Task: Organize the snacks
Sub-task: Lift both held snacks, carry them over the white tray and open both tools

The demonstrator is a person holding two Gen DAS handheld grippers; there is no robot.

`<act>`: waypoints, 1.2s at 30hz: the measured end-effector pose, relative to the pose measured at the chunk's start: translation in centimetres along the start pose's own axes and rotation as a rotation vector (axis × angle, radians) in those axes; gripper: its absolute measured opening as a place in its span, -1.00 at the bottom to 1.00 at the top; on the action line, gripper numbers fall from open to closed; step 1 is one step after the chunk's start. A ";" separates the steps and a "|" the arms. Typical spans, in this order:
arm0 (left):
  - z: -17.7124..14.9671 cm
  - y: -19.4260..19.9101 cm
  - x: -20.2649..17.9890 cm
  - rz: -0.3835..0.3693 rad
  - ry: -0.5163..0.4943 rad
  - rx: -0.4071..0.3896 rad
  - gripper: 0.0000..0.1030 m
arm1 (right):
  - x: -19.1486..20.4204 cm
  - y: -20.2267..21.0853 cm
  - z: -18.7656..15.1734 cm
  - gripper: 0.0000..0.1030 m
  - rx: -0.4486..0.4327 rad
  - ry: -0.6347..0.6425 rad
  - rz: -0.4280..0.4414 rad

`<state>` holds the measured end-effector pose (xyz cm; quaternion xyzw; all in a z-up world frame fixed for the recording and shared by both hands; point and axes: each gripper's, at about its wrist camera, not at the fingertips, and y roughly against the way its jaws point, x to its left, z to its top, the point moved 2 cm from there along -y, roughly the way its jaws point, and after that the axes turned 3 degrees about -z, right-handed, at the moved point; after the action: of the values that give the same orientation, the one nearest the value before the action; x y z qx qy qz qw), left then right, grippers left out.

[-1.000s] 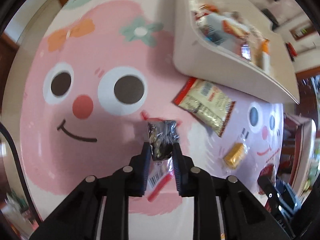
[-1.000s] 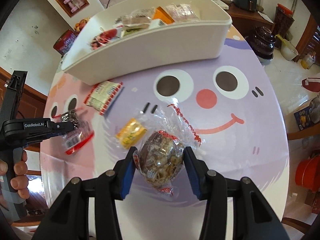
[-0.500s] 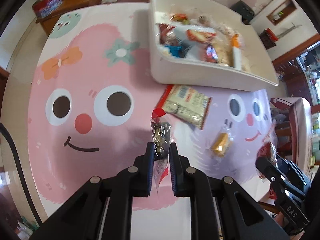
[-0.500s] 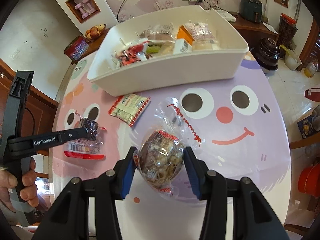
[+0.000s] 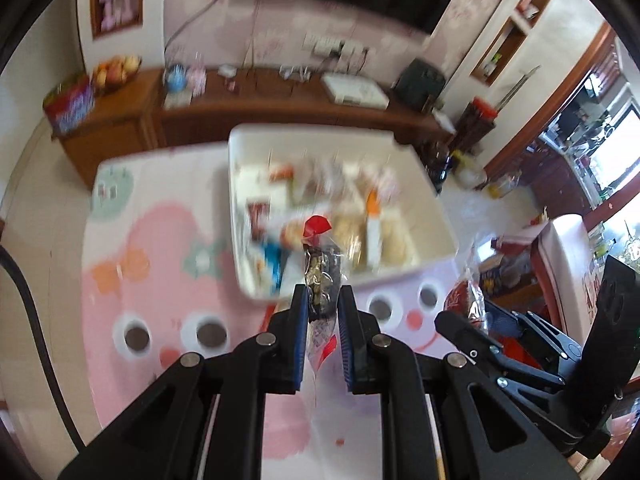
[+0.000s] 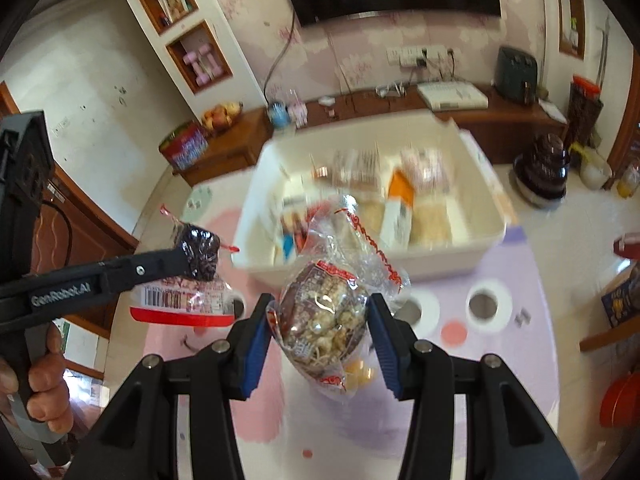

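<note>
**Desk:** Grippers first: what did each one have?

**Photographer:** Left gripper (image 5: 323, 300) was clamped tight on a dark, red-tipped snack packet (image 5: 322, 276), held clear of the cartoon-face table mat (image 5: 132, 280). Right gripper (image 6: 318, 322) was closed around a clear bag of mixed nuts (image 6: 324, 316), blue pads (image 6: 256, 336) pressing both sides, also off the mat.

**Desk:** Where was the bin?

**Photographer:** At twelve o'clock from both grippers. The white storage bin (image 6: 440, 260) sat on the far half of the table, already crowded with wrapped snacks (image 6: 400, 208). In the left wrist view the packet's red tip overlapped the bin's near rim; in the right wrist view the bag's loose plastic top did the same.

**Desk:** Room to move?

**Photographer:** From the right wrist camera, the left gripper (image 6: 196, 258) and its packet hung at nine o'clock, apart from the nut bag, with bare mat showing between them. A small yellow snack (image 6: 360, 374) lay on the mat beneath the bag. Open purple mat (image 6: 500, 360) spread to three o'clock. Beyond the bin's far rim stood a wooden sideboard (image 6: 480, 116). The bin itself was blurred in both views.
</note>
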<state>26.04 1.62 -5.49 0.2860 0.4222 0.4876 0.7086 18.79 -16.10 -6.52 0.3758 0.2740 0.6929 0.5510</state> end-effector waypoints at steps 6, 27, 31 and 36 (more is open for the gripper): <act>6.0 2.0 -0.9 0.031 -0.039 -0.124 -0.76 | -0.2 1.9 5.9 -0.08 -0.107 0.030 -0.024; 15.4 -5.0 -1.0 0.189 -0.093 -0.138 -0.76 | -4.5 -0.8 16.8 -0.07 -0.155 -0.040 -0.084; 15.7 -6.3 -0.9 0.211 -0.096 -0.120 -0.75 | -4.9 -2.5 16.9 -0.06 -0.117 -0.050 -0.083; 15.7 -7.5 -0.8 0.244 -0.110 -0.100 -0.08 | -4.7 -4.6 17.0 0.00 -0.052 -0.036 -0.086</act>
<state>43.12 -1.70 -3.85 0.3261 0.3199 0.5741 0.6795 35.84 -20.10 -1.59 0.3614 0.2619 0.6686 0.5948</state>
